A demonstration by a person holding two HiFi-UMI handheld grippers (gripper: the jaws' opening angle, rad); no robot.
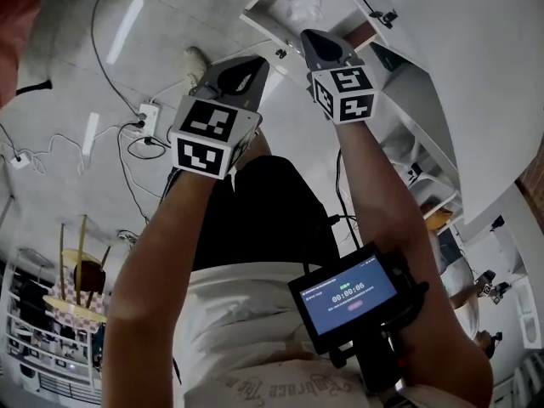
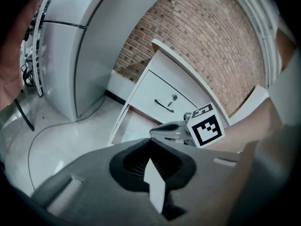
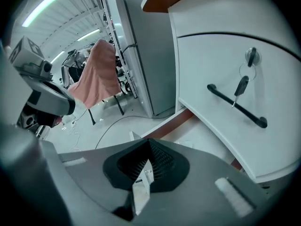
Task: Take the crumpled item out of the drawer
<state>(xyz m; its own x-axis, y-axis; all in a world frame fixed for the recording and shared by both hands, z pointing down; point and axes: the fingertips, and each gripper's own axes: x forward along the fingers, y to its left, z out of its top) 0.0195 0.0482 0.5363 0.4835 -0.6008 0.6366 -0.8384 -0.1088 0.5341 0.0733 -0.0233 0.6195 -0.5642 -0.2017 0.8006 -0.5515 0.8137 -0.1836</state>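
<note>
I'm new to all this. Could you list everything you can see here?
crumpled item: one, white, in the open drawer
drawer: one, white, pulled out low on the cabinet
cabinet: one, white, against the brick wall
handle: one, black, on the closed front above the drawer
key: one, dark, hanging by the handle
brick wall: one, brown, behind the cabinet
power strip: one, white, on the floor
cloth: one, pink, hanging across the room
screen: one, black, on the right forearm
left gripper: one, grey, shut, empty
right gripper: one, grey, shut, empty
</note>
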